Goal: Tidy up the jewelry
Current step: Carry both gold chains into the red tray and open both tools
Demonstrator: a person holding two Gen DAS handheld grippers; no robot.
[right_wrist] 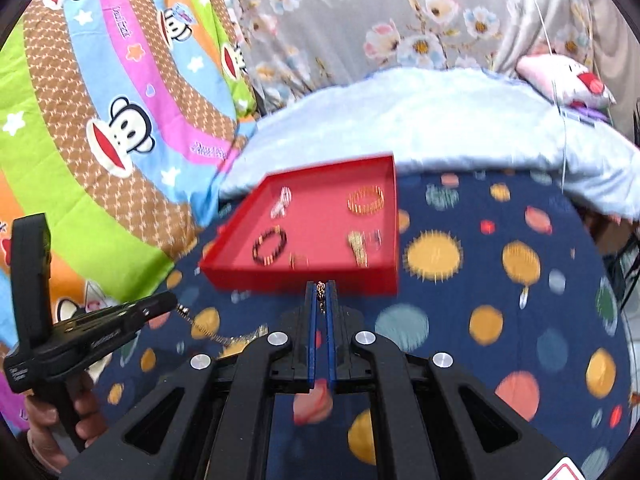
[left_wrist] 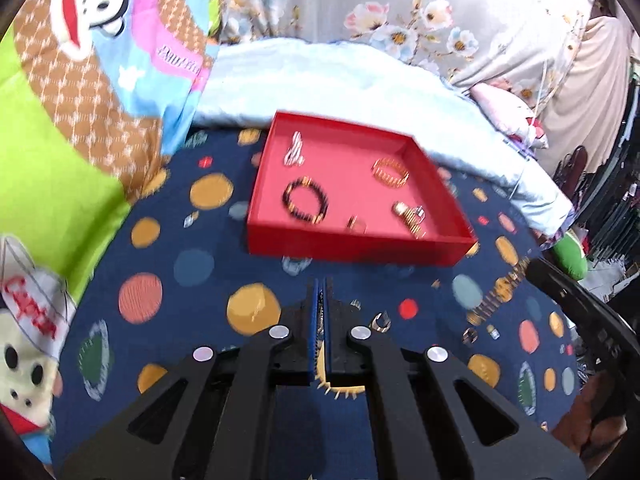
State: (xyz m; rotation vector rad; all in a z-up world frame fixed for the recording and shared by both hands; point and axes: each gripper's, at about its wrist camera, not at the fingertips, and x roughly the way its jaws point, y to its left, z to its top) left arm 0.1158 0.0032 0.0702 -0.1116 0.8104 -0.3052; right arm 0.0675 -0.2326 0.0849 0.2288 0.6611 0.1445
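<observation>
A red tray [left_wrist: 360,246] [right_wrist: 304,280] sits on the navy planet-print cloth and holds a dark bead bracelet [left_wrist: 306,200] [right_wrist: 270,246], a gold bracelet [left_wrist: 390,172] [right_wrist: 366,200], a silver piece [left_wrist: 294,150] [right_wrist: 281,202], a small ring [left_wrist: 356,224] and a gold pendant [left_wrist: 408,214] [right_wrist: 358,250]. My right gripper [right_wrist: 321,286] is shut on a small gold chain piece [right_wrist: 320,292], just in front of the tray's near wall. My left gripper [left_wrist: 321,284] is shut with nothing seen between its pads; in the right wrist view its tip [right_wrist: 160,306] touches a gold chain [right_wrist: 208,330] on the cloth.
Loose jewelry lies on the cloth to the right of the left gripper: a gold watch band [left_wrist: 500,292], a silver ring [left_wrist: 380,322] and small pieces [left_wrist: 470,334]. A light blue blanket [left_wrist: 340,80] and cartoon monkey bedding [right_wrist: 100,100] border the cloth.
</observation>
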